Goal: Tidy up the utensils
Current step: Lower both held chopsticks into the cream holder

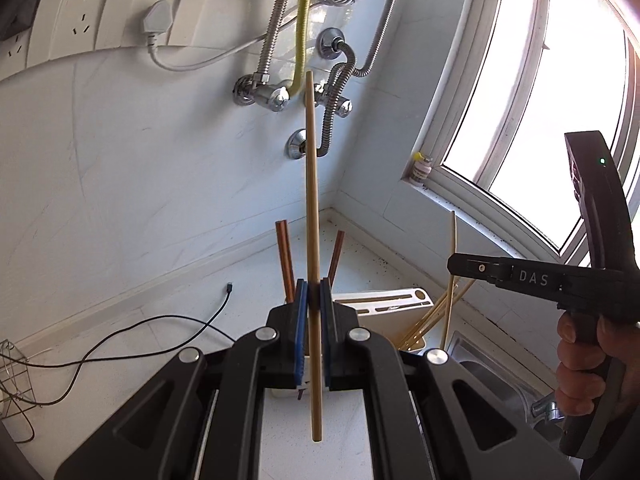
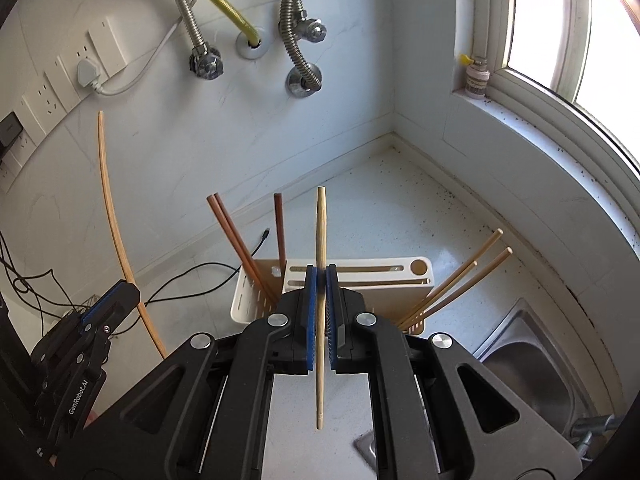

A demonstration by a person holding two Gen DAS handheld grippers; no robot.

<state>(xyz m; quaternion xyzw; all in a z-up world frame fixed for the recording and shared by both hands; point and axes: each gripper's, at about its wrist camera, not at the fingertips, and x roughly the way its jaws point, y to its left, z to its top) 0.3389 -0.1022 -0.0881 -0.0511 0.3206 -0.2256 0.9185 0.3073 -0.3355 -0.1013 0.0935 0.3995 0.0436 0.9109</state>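
Observation:
My left gripper (image 1: 313, 294) is shut on a light bamboo chopstick (image 1: 312, 200), held upright above the white utensil holder (image 1: 384, 300). My right gripper (image 2: 321, 286) is shut on another light bamboo chopstick (image 2: 321, 224), also upright over the utensil holder (image 2: 360, 276). The holder's left compartment holds dark brown chopsticks (image 2: 232, 232); its right compartment holds several light chopsticks (image 2: 460, 280). In the right wrist view the left gripper (image 2: 116, 300) shows at left with its chopstick (image 2: 112, 208). In the left wrist view the right gripper (image 1: 460, 266) shows at right with its chopstick (image 1: 451, 280).
The holder stands on a white speckled counter (image 2: 380, 208) in a corner under wall pipes (image 2: 296, 20). A steel sink (image 2: 520, 344) lies at right. A black cable (image 1: 120, 340) runs across the counter at left. A window sill with a small bottle (image 2: 476, 76) is at right.

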